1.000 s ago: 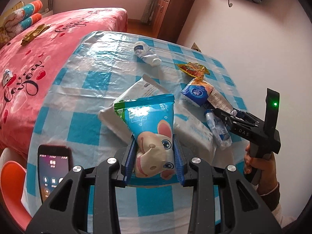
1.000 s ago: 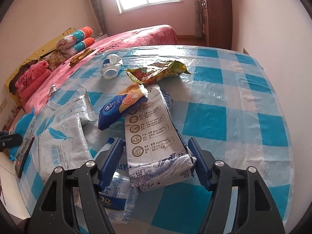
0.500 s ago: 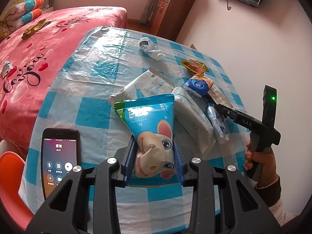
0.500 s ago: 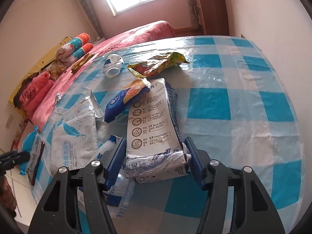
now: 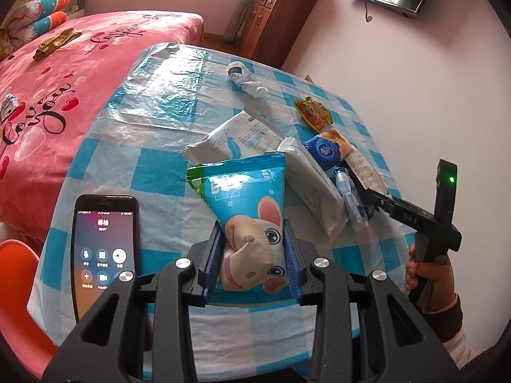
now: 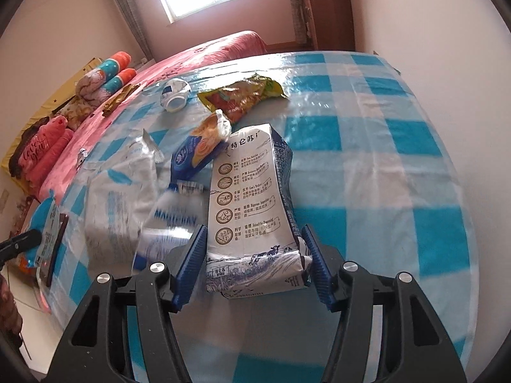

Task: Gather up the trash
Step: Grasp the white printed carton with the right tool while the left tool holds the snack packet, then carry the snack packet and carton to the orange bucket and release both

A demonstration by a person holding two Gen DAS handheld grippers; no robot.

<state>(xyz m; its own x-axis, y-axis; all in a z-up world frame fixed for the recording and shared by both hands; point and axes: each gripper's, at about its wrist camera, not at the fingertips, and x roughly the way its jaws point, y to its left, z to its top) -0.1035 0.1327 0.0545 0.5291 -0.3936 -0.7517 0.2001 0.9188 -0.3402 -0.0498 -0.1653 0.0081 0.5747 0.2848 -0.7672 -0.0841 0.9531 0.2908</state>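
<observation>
- Since the earlier frames the right gripper [image 6: 255, 268] has closed in on the milk carton [image 6: 252, 204]: its blue pads, which stood clear of the carton's sides, now press against its crushed lower end, and the carton's far end looks tipped up off the cloth.
- The left gripper [image 5: 252, 261] has drawn back toward the table's near edge with the cartoon snack bag [image 5: 249, 220] pinched between its narrowly set pads; the phone [image 5: 102, 252] now shows nearly whole at the near left corner.
- The snack bag stands upright in that grip above the near edge of the table [image 5: 105, 166], which wears a blue-and-white checked cloth under clear plastic.
- The rest of the trash lies in a cluster toward the right edge: two white pouches [image 5: 233, 137] overlapping, a blue biscuit wrapper [image 6: 198, 153] touching the carton's far left corner, and a crushed clear water bottle [image 6: 169, 220] just left of the carton.
- A yellow-red crisp wrapper [image 6: 242, 95] lies beyond the carton, apart from it.
- A small white bottle [image 6: 175, 94] lies on its side toward the far edge, well apart from the cluster.
- In the left wrist view a hand [image 5: 428, 274] holds the right gripper's handle over the right edge.
- A pink bed [image 5: 64, 95] stands beyond the left edge.
</observation>
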